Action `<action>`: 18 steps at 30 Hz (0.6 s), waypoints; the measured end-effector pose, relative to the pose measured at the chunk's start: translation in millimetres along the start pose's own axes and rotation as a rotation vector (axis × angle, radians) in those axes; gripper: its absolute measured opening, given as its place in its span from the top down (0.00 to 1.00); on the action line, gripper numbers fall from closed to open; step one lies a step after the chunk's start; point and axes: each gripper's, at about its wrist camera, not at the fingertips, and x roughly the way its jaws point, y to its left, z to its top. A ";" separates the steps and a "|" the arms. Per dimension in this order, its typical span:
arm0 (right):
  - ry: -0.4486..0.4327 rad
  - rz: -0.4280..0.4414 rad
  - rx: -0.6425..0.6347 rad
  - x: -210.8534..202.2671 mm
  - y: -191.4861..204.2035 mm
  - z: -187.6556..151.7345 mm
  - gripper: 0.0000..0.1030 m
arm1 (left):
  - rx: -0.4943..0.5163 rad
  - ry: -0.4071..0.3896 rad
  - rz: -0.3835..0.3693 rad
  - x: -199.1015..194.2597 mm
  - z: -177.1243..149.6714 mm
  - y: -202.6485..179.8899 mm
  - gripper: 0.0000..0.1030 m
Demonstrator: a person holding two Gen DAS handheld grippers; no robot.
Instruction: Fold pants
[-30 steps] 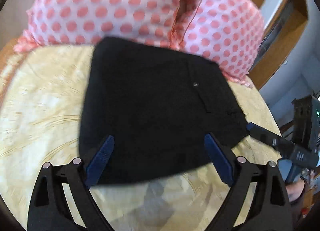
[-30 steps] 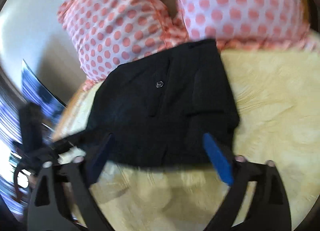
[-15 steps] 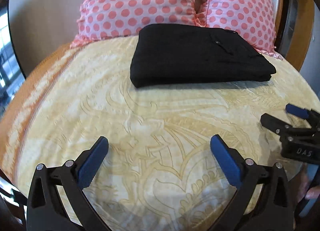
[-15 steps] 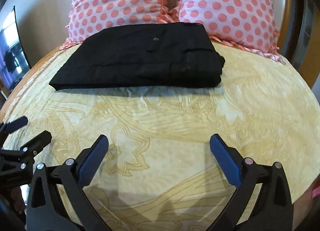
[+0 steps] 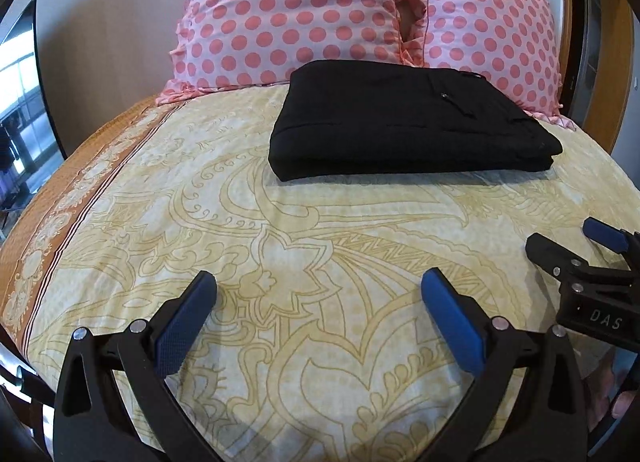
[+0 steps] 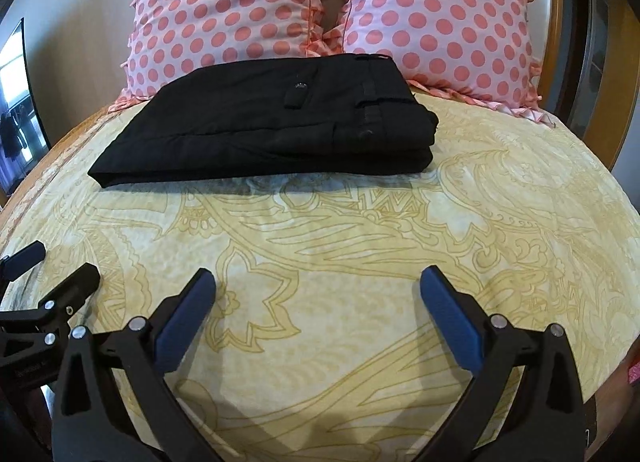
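The black pants (image 5: 404,122) lie folded into a flat rectangular stack at the far end of the bed, against the pillows; they also show in the right wrist view (image 6: 276,118). My left gripper (image 5: 318,294) is open and empty, held well back from the pants over the bedspread. My right gripper (image 6: 318,294) is open and empty, also well back. The right gripper shows at the right edge of the left wrist view (image 5: 580,258); the left gripper shows at the left edge of the right wrist view (image 6: 48,274).
Two pink polka-dot pillows (image 5: 296,10) (image 6: 436,22) stand behind the pants. The yellow patterned bedspread (image 5: 320,230) has an orange border at the left (image 5: 68,202). A wooden headboard (image 6: 560,22) and a dark screen (image 5: 24,82) flank the bed.
Both grippers have pulled back from the pants toward the near end of the bed. The folded pants lie where they were left, farther away in both views.
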 end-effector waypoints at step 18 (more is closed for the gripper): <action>-0.018 -0.004 0.001 -0.8 -0.7 -1.3 0.02 | 0.004 -0.005 -0.004 0.3 -0.3 2.2 0.01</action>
